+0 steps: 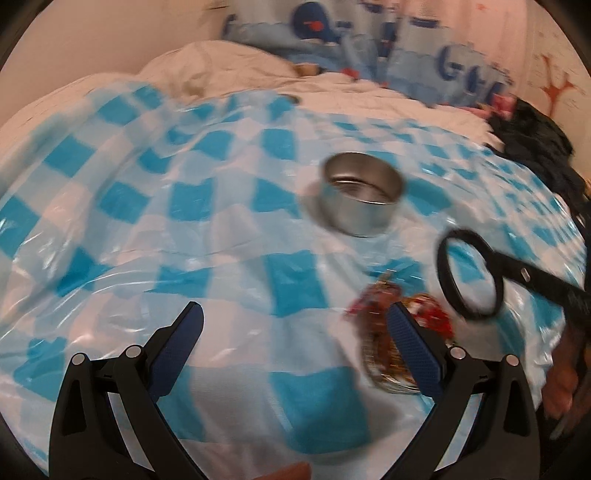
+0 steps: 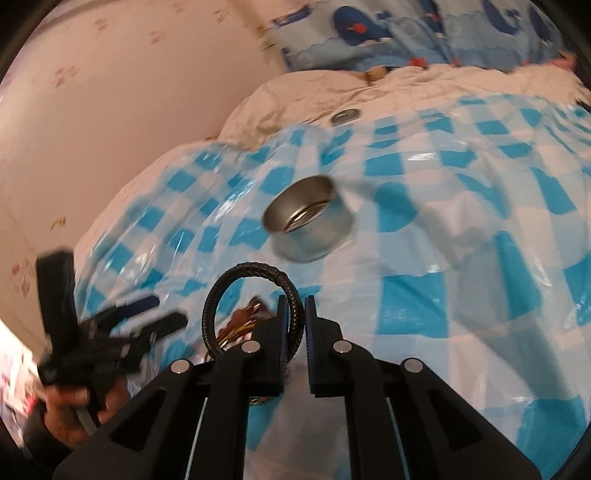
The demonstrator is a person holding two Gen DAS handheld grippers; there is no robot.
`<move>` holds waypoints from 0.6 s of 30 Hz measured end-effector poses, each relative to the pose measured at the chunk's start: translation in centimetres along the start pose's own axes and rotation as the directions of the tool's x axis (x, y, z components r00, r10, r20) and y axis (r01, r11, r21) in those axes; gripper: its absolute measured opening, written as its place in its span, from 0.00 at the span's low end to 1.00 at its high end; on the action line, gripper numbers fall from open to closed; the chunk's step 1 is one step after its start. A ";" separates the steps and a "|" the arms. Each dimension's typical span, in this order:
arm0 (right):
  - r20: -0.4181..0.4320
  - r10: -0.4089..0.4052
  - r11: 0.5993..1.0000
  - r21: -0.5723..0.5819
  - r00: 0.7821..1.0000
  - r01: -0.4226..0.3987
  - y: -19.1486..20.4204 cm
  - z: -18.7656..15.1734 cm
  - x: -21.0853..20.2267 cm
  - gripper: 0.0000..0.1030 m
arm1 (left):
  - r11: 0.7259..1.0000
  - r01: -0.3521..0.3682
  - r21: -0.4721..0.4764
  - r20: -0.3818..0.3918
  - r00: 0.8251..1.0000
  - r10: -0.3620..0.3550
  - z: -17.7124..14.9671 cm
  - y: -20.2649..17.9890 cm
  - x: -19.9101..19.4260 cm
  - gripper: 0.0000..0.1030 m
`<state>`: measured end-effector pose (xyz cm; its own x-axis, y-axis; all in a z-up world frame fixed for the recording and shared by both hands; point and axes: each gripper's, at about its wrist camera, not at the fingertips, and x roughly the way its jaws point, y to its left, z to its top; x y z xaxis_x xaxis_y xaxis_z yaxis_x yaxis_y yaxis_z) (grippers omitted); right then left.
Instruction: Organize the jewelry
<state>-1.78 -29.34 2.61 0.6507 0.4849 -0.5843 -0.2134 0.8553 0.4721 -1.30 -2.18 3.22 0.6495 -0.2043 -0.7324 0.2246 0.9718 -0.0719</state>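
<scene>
A round silver tin (image 1: 360, 195), open and empty, stands on a blue-and-white checked plastic sheet (image 1: 207, 236); it also shows in the right wrist view (image 2: 308, 223). My right gripper (image 2: 295, 306) is shut on a black braided bracelet (image 2: 236, 282) and holds it above the sheet, in front of the tin. The left wrist view shows that bracelet (image 1: 443, 273) at the right. My left gripper (image 1: 295, 317) is open and empty, low over the sheet. A heap of red and gold jewelry (image 1: 380, 325) lies beside its right finger (image 1: 413, 343). The heap (image 2: 240, 321) is partly hidden behind the bracelet.
The sheet lies on a white quilt (image 1: 221, 62) on a bed. Blue whale-print pillows (image 2: 406, 33) are at the back. A small silver lid (image 2: 345, 116) lies at the sheet's far edge. A dark cloth (image 1: 535, 136) lies at the right. A pink wall (image 2: 110, 92) is on the left.
</scene>
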 end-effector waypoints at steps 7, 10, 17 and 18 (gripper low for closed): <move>0.026 0.003 0.996 0.090 1.000 -0.006 -2.0 0.7 -1.0 0.10 | 0.980 0.158 0.117 0.027 0.986 -0.162 -0.8 -3.0 -0.8 0.93; 0.028 0.010 0.996 0.088 1.000 -0.012 -2.0 0.7 -1.1 0.10 | 0.975 0.172 0.143 0.041 0.983 -0.180 -1.2 -3.7 -1.0 0.88; 0.032 0.008 0.995 0.104 0.999 -0.011 -2.2 0.8 -1.1 0.11 | 0.948 0.240 0.208 0.049 0.966 -0.255 -1.9 -5.3 -1.6 0.74; 0.026 0.004 0.995 0.104 1.000 -0.007 -2.2 0.8 -1.0 0.11 | 0.943 0.251 0.217 0.045 0.963 -0.267 -2.0 -5.4 -1.7 0.74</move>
<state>-1.43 -31.87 2.68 0.6683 0.4839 -0.5650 -0.1408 0.8281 0.5427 -5.08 -6.89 3.46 0.5983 -0.4612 -0.6552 0.5326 0.8399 -0.1048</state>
